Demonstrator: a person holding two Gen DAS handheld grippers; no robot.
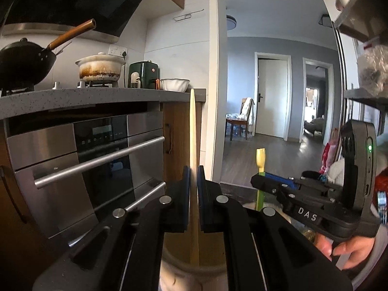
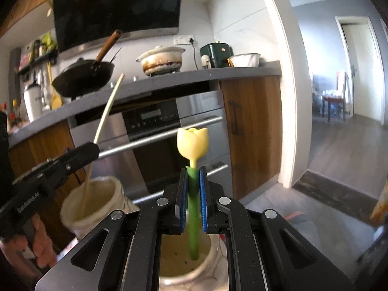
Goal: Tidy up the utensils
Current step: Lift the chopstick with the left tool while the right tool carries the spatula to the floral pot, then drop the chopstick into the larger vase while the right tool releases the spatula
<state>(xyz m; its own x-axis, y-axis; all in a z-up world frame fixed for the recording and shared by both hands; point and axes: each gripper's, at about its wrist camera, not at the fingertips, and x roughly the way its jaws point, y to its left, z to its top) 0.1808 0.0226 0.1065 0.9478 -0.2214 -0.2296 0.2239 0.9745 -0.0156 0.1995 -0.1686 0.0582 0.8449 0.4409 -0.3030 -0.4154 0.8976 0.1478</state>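
While a chopstick (image 1: 194, 145) is clamped by the left tool (image 1: 193, 177), its tip is sunk in a jar (image 1: 174, 264). A tulip-topped stick (image 2: 193, 194) is pinched by the right tool (image 2: 193, 186) over another jar (image 2: 208, 266).

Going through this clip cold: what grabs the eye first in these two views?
The yellow tulip-shaped utensil on its green stem stands out first: the right gripper is shut on it, its lower end inside a cream jar. Next, the left gripper is clamped on a pale wooden chopstick that dips into a second cream jar to the left. Behind both, a black wok with a wooden handle sits on the stove.
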